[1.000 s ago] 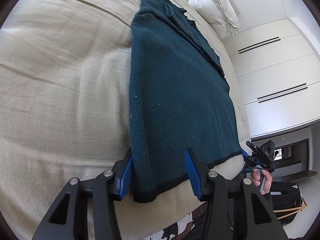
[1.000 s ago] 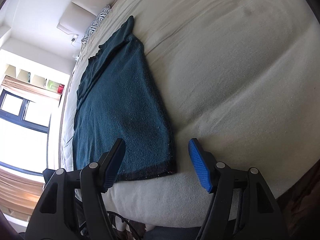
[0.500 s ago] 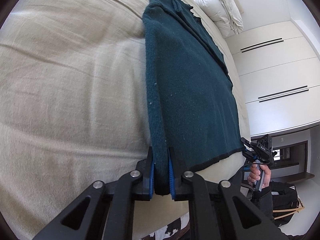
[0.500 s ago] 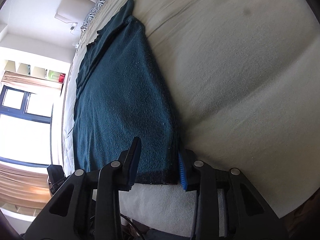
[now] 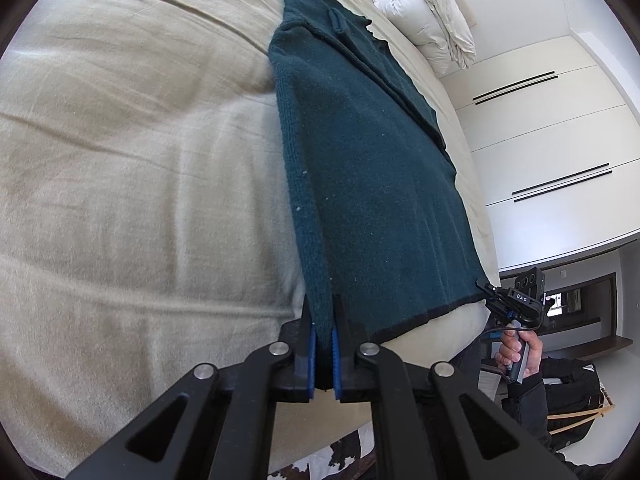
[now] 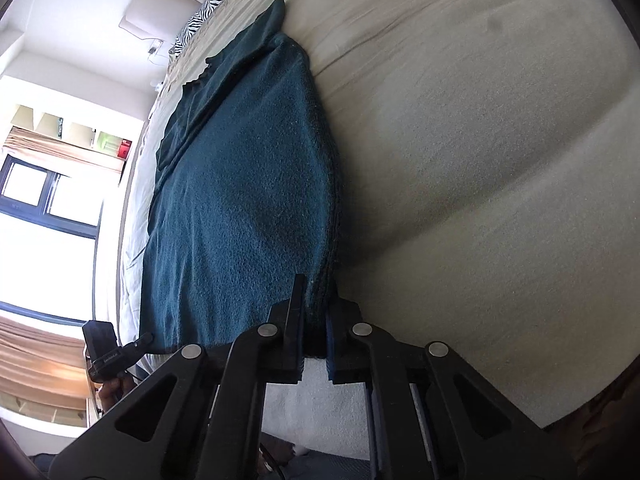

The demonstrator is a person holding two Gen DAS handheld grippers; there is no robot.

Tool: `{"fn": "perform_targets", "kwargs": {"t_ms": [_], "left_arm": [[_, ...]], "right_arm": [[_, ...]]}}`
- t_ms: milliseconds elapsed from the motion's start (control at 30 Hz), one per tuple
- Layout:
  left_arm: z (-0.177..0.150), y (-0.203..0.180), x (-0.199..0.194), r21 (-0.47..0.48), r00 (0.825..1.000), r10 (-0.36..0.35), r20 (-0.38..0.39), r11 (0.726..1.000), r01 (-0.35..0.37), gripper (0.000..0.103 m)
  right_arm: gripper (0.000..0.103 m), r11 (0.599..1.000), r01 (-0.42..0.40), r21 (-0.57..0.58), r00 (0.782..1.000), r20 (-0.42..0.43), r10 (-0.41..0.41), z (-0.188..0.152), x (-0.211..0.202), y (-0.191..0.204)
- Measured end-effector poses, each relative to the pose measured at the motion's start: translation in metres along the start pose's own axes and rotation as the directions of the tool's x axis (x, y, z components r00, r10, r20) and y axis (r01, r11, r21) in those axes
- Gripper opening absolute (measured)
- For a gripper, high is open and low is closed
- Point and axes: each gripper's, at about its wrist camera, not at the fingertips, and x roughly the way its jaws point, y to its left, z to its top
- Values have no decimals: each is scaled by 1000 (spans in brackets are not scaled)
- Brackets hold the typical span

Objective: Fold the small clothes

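Lying lengthwise along the bed's (image 5: 120, 200) near edge, the teal sweater (image 5: 368, 184) has both hem corners pinched: left gripper (image 5: 323, 320) and right gripper (image 6: 316, 312) each clamp one. Lifting both evenly should keep the fold square. Only the left view shows the white duvet (image 5: 428, 16); only the right, the window (image 6: 40, 200).

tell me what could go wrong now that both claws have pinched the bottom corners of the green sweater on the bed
1. Each claw, left and right, grips only a small bit of the sweater's dark hem corner, so the knit could slip out when lifted.
2. The sleeves folded on top near the collar lie loose and might slide open as the hem end is carried over.
3. The near hem sits at the edge of the bed, so a dropped corner could fall off the side.
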Motion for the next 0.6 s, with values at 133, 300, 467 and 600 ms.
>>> {"fn": "perform_targets", "kwargs": {"t_ms": [133,300,467,600], "left_arm": [[5,-2,-10,-23,997,-68,26,997,68,7],[20,-12,-27,-30,985,-152,80,988,154,7],[39,-21,-38,-43,962,-243,127,967,250,7],[58,-26,-46,-42,940,-297,167,951,307,7]], "right_arm": [[6,999,-38,0,999,19,38,-1,-7,5],[6,995,-99,-24,993,54,101,3,-19,24],[6,984,-170,-52,980,99,175,16,-30,53],[6,973,-220,-64,964,135,227,34,-34,73]]}}
